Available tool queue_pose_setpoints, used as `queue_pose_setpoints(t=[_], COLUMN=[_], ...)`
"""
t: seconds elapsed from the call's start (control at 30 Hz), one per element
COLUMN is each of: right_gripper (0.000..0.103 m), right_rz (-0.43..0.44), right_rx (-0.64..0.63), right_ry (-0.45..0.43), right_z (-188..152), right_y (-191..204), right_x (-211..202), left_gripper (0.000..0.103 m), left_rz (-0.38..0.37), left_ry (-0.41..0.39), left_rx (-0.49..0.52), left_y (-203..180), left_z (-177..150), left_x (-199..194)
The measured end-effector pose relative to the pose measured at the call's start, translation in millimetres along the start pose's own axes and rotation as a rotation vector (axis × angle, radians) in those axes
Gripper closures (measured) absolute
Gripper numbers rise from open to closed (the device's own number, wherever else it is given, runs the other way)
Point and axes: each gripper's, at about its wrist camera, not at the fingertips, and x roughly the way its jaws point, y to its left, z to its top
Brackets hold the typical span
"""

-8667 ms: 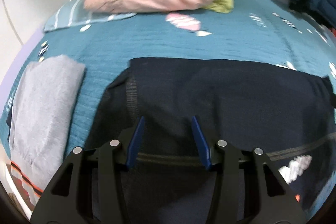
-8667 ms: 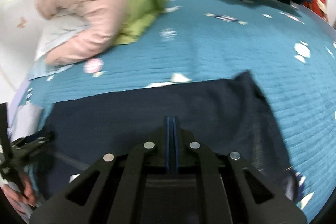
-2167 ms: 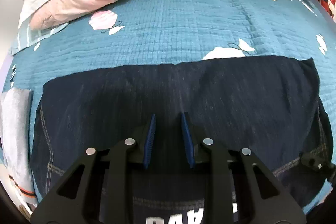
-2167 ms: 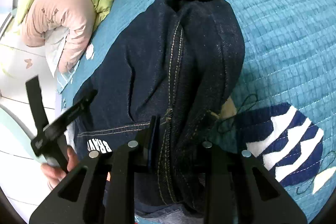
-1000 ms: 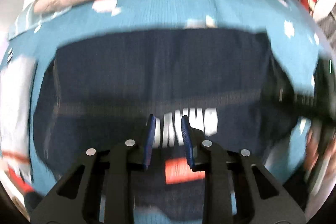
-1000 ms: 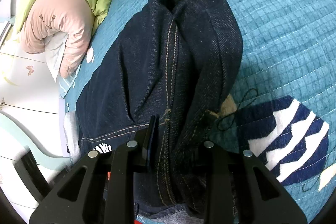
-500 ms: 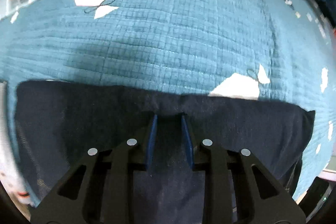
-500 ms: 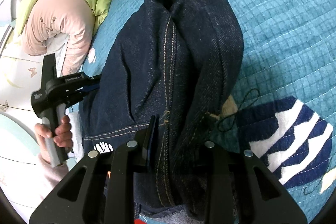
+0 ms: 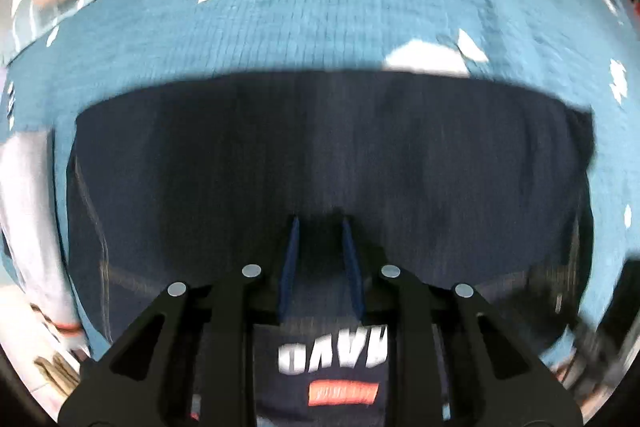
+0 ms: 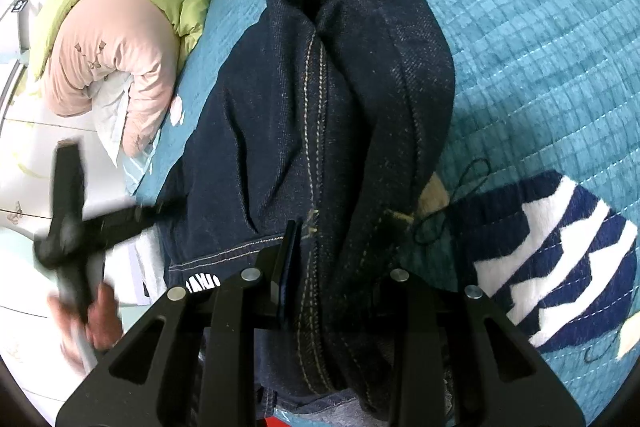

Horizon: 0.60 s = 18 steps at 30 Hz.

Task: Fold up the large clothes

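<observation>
Right hand-held gripper [image 10: 320, 251] clenched on jeans [image 10: 320, 99] at seamed end. Left hand-held gripper [image 9: 320, 227] above jeans' middle, jaws closing, nothing pinched yet. Jeans folded on bed [image 10: 540, 7]. Denim heavy, stiffish, non-slip; grab seams, folded edges.

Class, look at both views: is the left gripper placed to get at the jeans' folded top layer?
Probably yes. The left gripper points down over the jeans, fingers closing, nothing between it and the cloth. The right gripper clamps another part.
</observation>
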Motion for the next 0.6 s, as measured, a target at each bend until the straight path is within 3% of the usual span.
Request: queue_pose_setpoints(t=[0.17, 0.27, 0.33, 0.43, 0.5, 0.6], right_gripper=[0.077, 0.077, 0.077, 0.076, 0.076, 0.076], right_rz=[0.012, 0.013, 0.006, -0.008, -0.005, -0.002], right_rx=[0.01, 0.022, 0.02, 0.005, 0.008, 0.008], right_ry=[-0.004, -0.006, -0.008, -0.005, -0.004, -0.006], right_z=[-2.8, -3.2, -4.4, -5.1, -5.6, -5.8], right_y=[1.1, -1.3, -0.8, 1.0, 1.0, 1.2], right_x=[1.0, -0.7, -2.6, -2.1, -1.1, -0.9], left_gripper=[0.079, 0.079, 0.081, 0.08, 0.079, 0.079], left_rz=[-0.105, -0.038, -0.045, -0.011, -0.051, -0.062], left_ry=[-0.027, -0.006, 0.015, -0.046, -0.101, -0.101], left_rx=[-0.087, -0.053, -0.043, 0.023, 0.001, -0.023], left_y=[29.7, 24.8, 24.2, 26.0, 35.4, 44.1], left_z=[-3.7, -12.6, -29.1, -67.3, -70.9, -65.7], left_x=[27.1, 12.2, 0.6, 9.2, 21.8, 23.0])
